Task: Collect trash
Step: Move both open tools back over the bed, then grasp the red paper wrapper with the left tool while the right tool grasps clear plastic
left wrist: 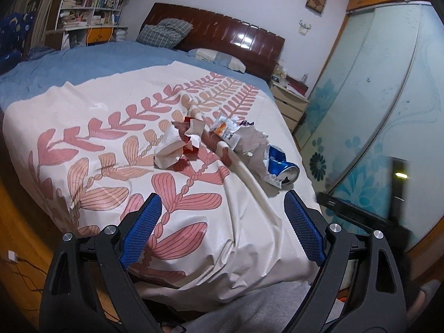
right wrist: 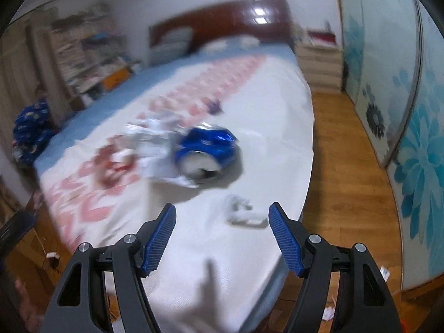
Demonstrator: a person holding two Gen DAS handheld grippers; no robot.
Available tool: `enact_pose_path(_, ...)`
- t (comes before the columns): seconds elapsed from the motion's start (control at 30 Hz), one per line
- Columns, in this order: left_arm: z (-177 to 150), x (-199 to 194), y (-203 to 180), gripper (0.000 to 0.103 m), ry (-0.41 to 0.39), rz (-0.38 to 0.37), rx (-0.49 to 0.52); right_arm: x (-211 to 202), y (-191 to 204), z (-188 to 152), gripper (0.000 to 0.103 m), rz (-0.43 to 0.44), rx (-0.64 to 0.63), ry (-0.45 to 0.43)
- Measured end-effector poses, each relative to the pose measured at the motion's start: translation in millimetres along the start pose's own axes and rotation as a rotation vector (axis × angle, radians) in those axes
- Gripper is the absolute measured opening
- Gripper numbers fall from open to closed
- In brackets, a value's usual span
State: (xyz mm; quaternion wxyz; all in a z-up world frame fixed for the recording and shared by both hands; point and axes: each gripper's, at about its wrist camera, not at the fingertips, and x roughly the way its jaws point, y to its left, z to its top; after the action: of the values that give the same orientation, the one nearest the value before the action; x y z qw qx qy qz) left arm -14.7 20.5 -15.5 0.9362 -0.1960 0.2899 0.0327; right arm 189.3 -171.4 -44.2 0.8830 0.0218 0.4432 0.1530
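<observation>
The crushed blue can [left wrist: 280, 166] lies on its side on the bed cover, open end toward the camera, right of centre in the left wrist view. It sits above and just left of the right-hand blue pad, well clear of the left gripper [left wrist: 223, 202]. Touching its left side is a heap of crumpled white paper [left wrist: 251, 144], with a printed wrapper [left wrist: 226, 129] at the heap's upper left. Further left, near the frame's centre, a second crumpled white paper wad [left wrist: 173, 145] holds a red wrapper [left wrist: 190, 141]. All of this lies above the gripper's tips; its jaws stand wide apart with only the leaf-patterned cover [left wrist: 111, 166] between them.

In the blurred right wrist view the can [right wrist: 206, 149] is at centre frame, above the right gripper [right wrist: 222, 211]. The paper heap [right wrist: 149, 136] smears off to its left. A small white scrap [right wrist: 241, 213] lies lower, just above and inside the right-hand finger's tip, not gripped. These jaws too are spread, holding nothing.

The bed's dark headboard [left wrist: 222, 33] runs across the top; patterned sliding doors [left wrist: 374, 111] fill the right side.
</observation>
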Motion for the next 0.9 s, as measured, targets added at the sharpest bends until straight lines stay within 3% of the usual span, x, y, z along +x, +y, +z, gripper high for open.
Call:
enact_pose_path(0.1,-1,5,3,0.089,0.009,-0.007,-0.022,57,-8,4,0.062,-0.023,0.031,0.133)
enact_pose_path(0.2,-2,8,5,0.089,0.015,-0.009,-0.025,66,-3,4,0.059,-0.025,0.003,0.114)
enact_pose_path(0.27,-2,10,5,0.089,0.025,-0.009,-0.020,62,8,2,0.028,-0.025,-0.037,0.111)
enact_pose_path(0.3,-2,10,5,0.089,0.026,-0.006,-0.018,59,15,-1,0.024,-0.026,-0.061,0.113)
enact_pose_path(0.4,-1,14,8,0.089,0.032,-0.008,-0.022,52,24,-7,0.023,-0.002,-0.092,0.107)
enact_pose_path(0.53,4,21,15,0.089,0.043,-0.008,-0.050,33,12,-2,0.021,0.076,-0.035,0.097)
enact_pose_path(0.7,20,43,19,0.089,0.073,0.039,-0.004,-25,9,-7,0.021,0.196,0.042,0.062)
enact_pose_path(0.9,45,85,35,0.089,0.063,0.071,-0.034,-82,40,-49,0.021,0.318,0.018,0.056)
